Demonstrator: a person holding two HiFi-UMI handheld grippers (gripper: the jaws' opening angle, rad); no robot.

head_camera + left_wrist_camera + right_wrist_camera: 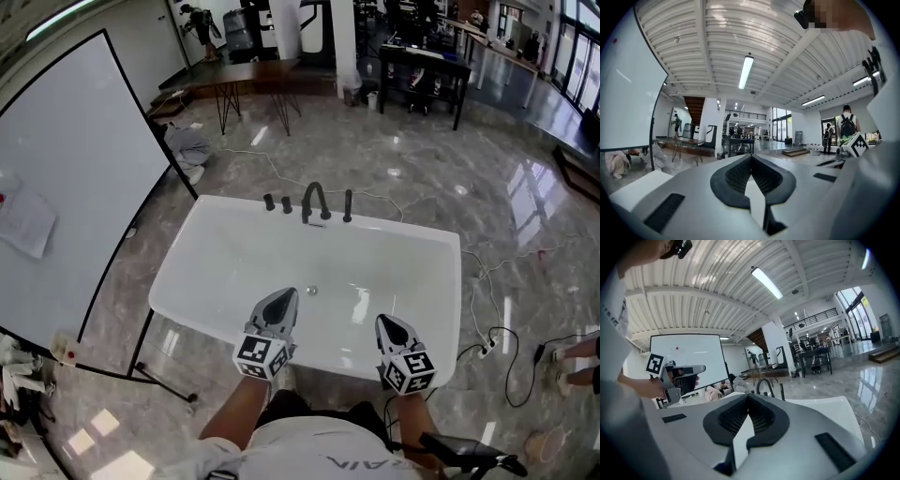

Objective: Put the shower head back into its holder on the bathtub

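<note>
Head view: white rectangular bathtub [427,233] on glossy grey marble floor [394,150], two grippers held over its near rim
Left gripper [288,293] and right gripper [384,322] both have their jaws pressed together on nothing; the slim black shower head [348,204] stands upright on the far rim, just right of the arched black spout [314,199], well apart from both
</note>
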